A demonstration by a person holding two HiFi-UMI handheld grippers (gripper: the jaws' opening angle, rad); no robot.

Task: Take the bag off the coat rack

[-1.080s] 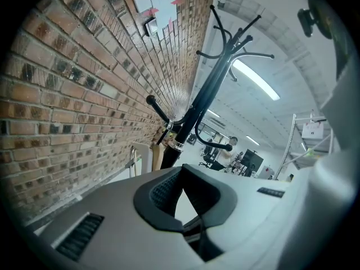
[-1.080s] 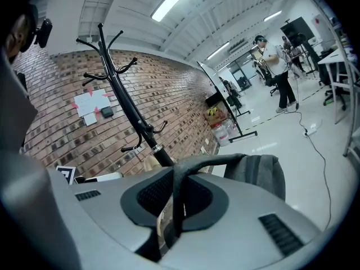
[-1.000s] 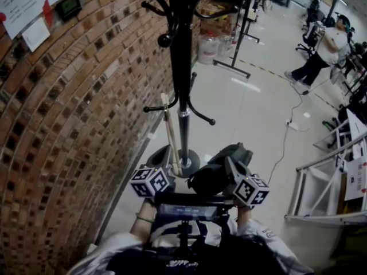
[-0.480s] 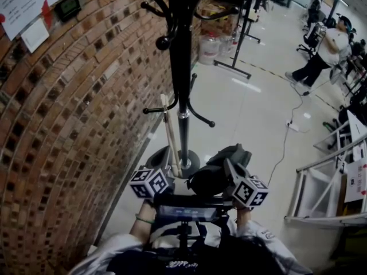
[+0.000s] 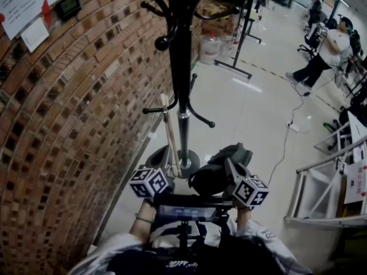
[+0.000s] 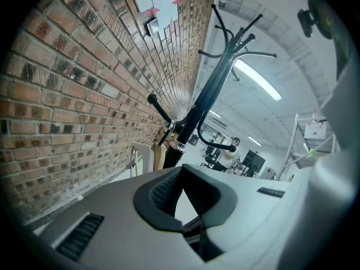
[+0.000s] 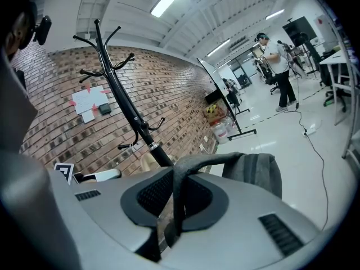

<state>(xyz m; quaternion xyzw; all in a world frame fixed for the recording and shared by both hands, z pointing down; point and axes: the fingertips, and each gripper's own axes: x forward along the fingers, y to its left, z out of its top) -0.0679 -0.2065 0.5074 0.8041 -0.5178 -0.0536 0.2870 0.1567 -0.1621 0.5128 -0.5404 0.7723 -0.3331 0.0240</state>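
The black coat rack (image 5: 182,67) stands by the brick wall, and its hooks that show are bare. Low in front of its round base (image 5: 194,163), the dark grey bag (image 5: 215,173) hangs from my right gripper (image 5: 225,171). In the right gripper view the bag's strap (image 7: 179,198) runs between the jaws of the right gripper (image 7: 175,176), which are shut on it, and the bag's body (image 7: 256,170) hangs beyond them. My left gripper (image 5: 159,164) is just left of the base. In its own view the left gripper (image 6: 181,172) is shut with nothing in it, pointing up along the rack (image 6: 208,91).
The brick wall (image 5: 69,125) runs close along the left. A wooden stick (image 5: 170,133) leans on the rack. A metal frame (image 5: 327,182) lies at the right and a cable (image 5: 285,142) crosses the floor. A person (image 5: 321,50) stands far back right, near stands and boxes (image 5: 209,44).
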